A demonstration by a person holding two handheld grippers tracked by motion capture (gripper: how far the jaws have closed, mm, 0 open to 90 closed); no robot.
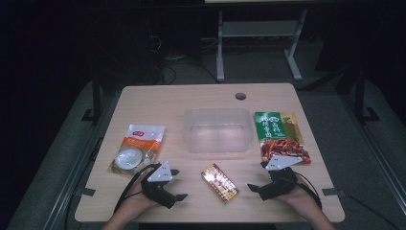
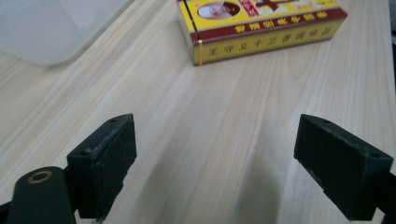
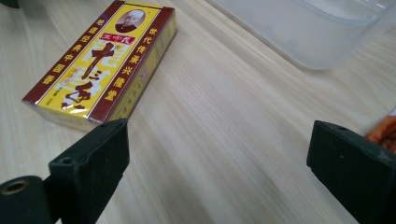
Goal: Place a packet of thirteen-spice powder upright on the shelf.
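Note:
A yellow and dark red box [image 1: 219, 182] lies flat near the table's front edge, between my two grippers. My left gripper [image 1: 176, 184] rests to its left, open and empty; in the left gripper view the box [image 2: 259, 27] lies ahead of the jaws. My right gripper [image 1: 258, 177] rests to its right, also open and empty; in the right gripper view the box [image 3: 105, 63] sits ahead and left. A clear plastic tub [image 1: 218, 130] stands empty at mid table, its wall [image 2: 51, 28] and corner [image 3: 313, 28] visible from each gripper.
A white and orange pouch [image 1: 138, 148] lies at the left of the table. A green and red food packet [image 1: 282, 136] lies at the right, its edge [image 3: 384, 128] beside my right jaw. A round hole [image 1: 240, 96] is near the table's back edge.

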